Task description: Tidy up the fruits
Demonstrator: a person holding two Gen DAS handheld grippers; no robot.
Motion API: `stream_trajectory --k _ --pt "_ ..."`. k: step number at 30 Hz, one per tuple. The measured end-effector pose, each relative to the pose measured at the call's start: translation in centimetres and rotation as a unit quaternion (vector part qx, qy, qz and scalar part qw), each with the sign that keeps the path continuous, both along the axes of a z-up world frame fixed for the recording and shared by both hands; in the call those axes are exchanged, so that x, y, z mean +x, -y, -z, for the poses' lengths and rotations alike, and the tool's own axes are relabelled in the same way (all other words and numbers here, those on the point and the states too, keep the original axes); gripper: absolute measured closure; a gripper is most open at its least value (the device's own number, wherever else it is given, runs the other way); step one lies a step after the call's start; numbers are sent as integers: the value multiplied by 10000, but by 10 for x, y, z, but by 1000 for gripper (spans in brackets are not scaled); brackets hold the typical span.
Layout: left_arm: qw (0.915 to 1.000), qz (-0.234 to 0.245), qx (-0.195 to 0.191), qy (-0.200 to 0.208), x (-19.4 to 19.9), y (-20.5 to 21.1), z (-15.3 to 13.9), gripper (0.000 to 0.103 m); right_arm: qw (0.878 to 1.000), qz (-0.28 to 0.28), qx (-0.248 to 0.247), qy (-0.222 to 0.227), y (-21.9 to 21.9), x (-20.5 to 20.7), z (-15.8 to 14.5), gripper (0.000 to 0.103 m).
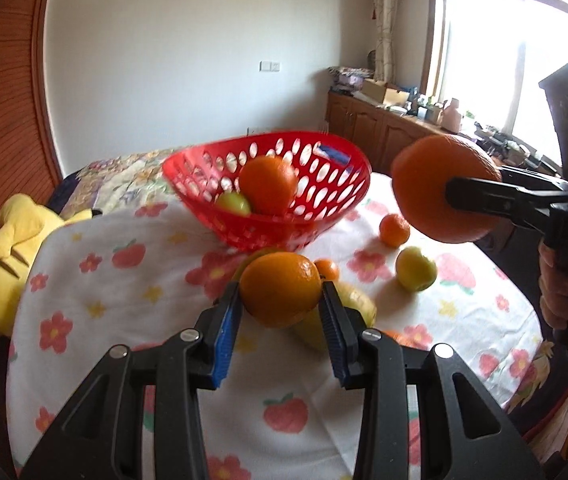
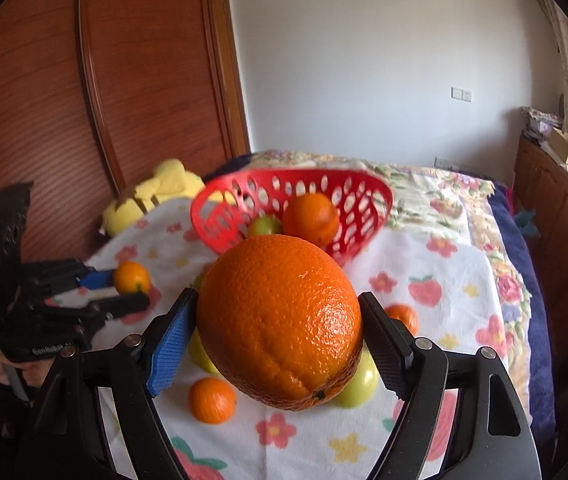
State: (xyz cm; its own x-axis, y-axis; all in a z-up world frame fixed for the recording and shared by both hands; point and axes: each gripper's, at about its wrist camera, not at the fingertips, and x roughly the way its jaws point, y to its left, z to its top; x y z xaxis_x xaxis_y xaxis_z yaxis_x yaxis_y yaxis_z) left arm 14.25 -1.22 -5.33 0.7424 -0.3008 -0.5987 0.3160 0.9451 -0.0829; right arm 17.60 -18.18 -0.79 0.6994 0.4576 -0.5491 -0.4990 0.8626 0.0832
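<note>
Both grippers carry fruit toward the red basket (image 1: 268, 184).
Right gripper (image 2: 280, 332) pinches a large orange (image 2: 280, 320); left gripper (image 1: 282, 304) pinches a small orange (image 1: 280, 288). The basket at twelve o'clock likely needs release above its rim.

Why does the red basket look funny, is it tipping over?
Yes, the red basket looks askew: it leans on the rumpled cloth, its rim much higher on one side. An orange and a green fruit have settled against its low side. Nothing has spilled from it.
</note>
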Motion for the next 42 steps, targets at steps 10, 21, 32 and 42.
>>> stream_trajectory --k 10,21,32,42 --pt "9997 1 86 226 41 0 -23 65 9997 -166 -104 109 -19 49 -13 21" --pt "9999 11 99 91 82 -3 -14 65 9984 -323 -448 -135 -41 104 11 21" --pt "9999 122 89 74 104 -4 -12 65 9938 -424 -852 -568 -57 126 38 21" --pt "9999 127 39 -5 115 -5 -3 65 9905 -406 -1096 -730 -63 136 53 21"
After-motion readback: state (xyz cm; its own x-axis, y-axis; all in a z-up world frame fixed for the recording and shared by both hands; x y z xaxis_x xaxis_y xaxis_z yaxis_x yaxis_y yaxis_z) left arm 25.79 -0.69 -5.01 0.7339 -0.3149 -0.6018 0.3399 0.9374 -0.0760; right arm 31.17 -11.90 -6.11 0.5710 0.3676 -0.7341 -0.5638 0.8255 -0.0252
